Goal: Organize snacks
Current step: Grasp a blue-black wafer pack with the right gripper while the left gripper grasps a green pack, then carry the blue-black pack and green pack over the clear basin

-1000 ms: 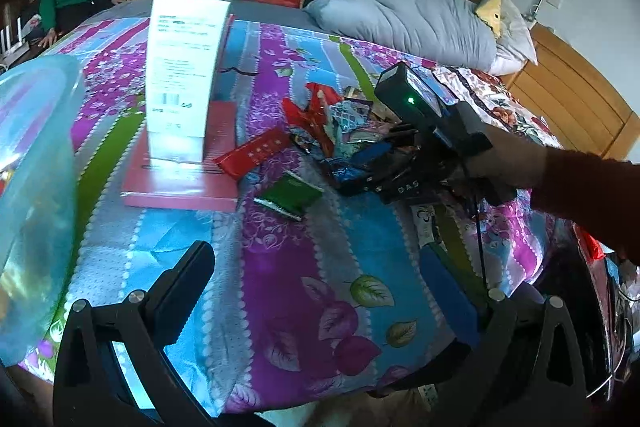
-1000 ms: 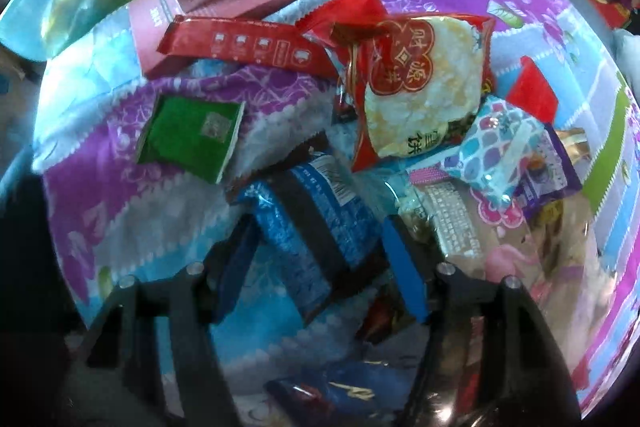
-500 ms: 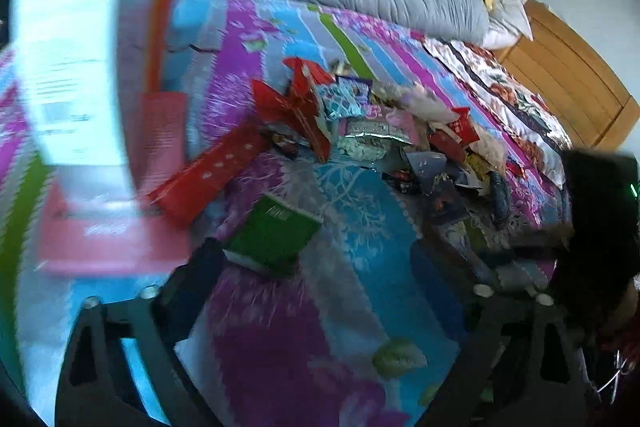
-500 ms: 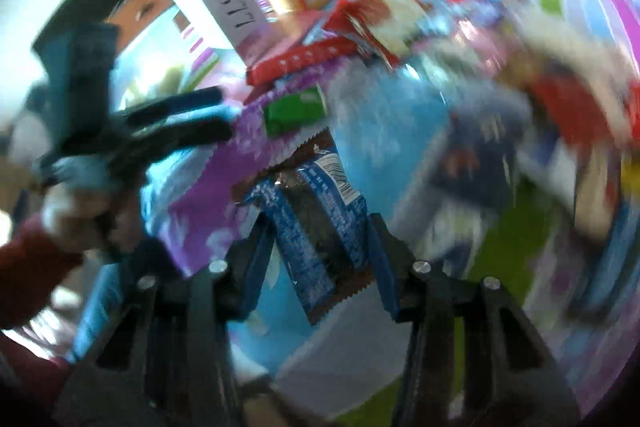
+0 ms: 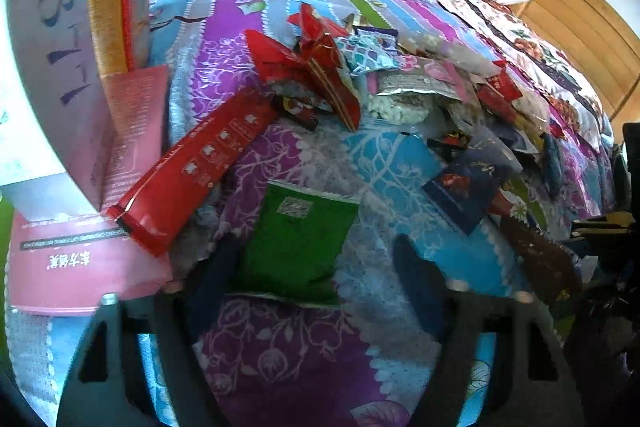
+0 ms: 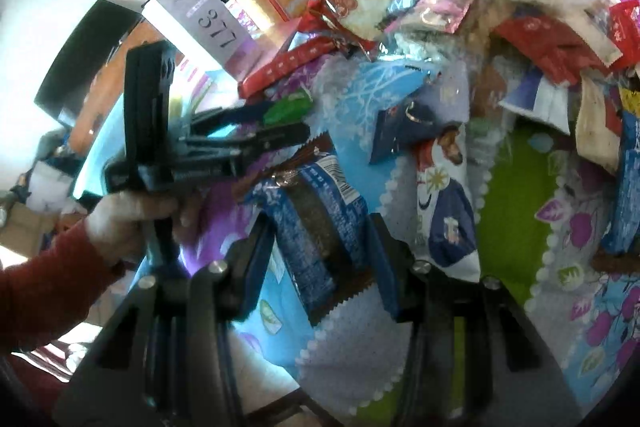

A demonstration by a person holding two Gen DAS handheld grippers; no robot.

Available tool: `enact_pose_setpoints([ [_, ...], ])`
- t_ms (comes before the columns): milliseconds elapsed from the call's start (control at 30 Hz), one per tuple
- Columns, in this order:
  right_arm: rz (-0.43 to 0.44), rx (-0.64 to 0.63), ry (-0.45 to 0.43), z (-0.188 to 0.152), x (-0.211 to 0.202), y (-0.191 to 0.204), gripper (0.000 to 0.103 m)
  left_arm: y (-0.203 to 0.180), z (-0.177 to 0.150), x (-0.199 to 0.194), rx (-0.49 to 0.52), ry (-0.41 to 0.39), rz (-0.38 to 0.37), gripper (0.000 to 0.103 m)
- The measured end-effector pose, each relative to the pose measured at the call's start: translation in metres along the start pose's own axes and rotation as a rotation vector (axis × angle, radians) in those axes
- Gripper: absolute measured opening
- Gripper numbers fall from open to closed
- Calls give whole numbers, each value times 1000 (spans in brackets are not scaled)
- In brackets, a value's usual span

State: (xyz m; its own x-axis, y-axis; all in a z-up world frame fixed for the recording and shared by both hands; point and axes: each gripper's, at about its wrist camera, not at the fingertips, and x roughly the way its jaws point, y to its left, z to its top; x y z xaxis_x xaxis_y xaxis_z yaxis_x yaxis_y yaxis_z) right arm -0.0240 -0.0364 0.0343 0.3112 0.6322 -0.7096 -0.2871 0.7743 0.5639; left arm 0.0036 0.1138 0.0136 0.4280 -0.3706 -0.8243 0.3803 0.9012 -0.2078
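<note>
On the patterned bedspread (image 5: 256, 355), the left gripper (image 5: 320, 263) is closing around the green packet (image 5: 296, 239), pads not yet touching
Right gripper (image 6: 320, 247) is clamping the blue wrapper (image 6: 316, 215), lifted; next, left needs a firm pinch before lifting

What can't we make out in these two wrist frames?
- Left wrist view: whether the left gripper pads touch the green packet; the jaws are closing round it, but the dark fingers blur into it.
- Right wrist view: the lower end of the blue wrapper held by the right gripper, hidden behind its fingers.
- Both views: print on the snack pile, too small and blurred.
</note>
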Motion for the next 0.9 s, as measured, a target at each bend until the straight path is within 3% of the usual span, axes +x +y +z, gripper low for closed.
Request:
enact_pose_setpoints([
  [33, 1, 6, -8, 0, -2, 0, 48, 3, 1, -1, -16, -4, 4, 44],
  [133, 2, 6, -32, 0, -8, 3, 48, 7, 1, -3, -50, -16, 3, 44],
  [467, -9, 23, -69, -5, -26, 3, 48, -20, -6, -25, 6, -49, 25, 42],
  [667, -31, -14, -135, 9, -46, 21, 48, -25, 4, -83, -32, -182, 52, 42],
  [900, -45, -143, -252, 54, -79, 71, 48, -4, 12, -184, -107, -395, 135, 42],
])
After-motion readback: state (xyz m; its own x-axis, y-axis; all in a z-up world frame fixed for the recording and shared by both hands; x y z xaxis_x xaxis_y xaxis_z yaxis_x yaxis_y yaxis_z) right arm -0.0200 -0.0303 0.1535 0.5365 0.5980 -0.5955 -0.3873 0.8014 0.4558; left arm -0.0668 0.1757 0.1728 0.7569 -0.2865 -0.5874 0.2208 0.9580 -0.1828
